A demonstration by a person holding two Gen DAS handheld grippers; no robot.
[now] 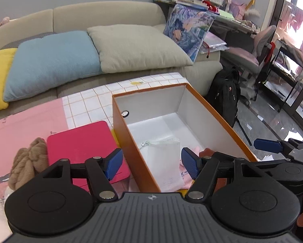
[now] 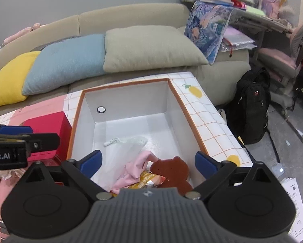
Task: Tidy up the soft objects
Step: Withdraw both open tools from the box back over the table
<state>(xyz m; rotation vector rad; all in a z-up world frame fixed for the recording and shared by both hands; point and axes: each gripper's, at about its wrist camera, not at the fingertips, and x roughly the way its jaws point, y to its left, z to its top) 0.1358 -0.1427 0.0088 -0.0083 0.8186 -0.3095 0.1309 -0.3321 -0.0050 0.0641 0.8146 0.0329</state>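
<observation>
Left wrist view is showing the left gripper (image 1: 152, 163) hanging released and empty, its jaws spread across the near left wall of the box (image 1: 131, 141). Right gripper (image 2: 148, 163) is likewise spread wide and carrying nothing, hovering over the box's near end.

Judging by this, the packing step is partly done: just ahead of the right gripper, inside the box, a pink cloth (image 2: 135, 168), a white cloth (image 2: 121, 154), a brown bear (image 2: 171, 172) and an orange wrapper (image 2: 149, 180) are lying in a loose heap.

Well left of the left gripper, a tan plush (image 1: 28, 162) is sitting crumpled on the table beside a red case (image 1: 84, 145). It is probably next, calling for a leftward reach and a soft pinch.
</observation>
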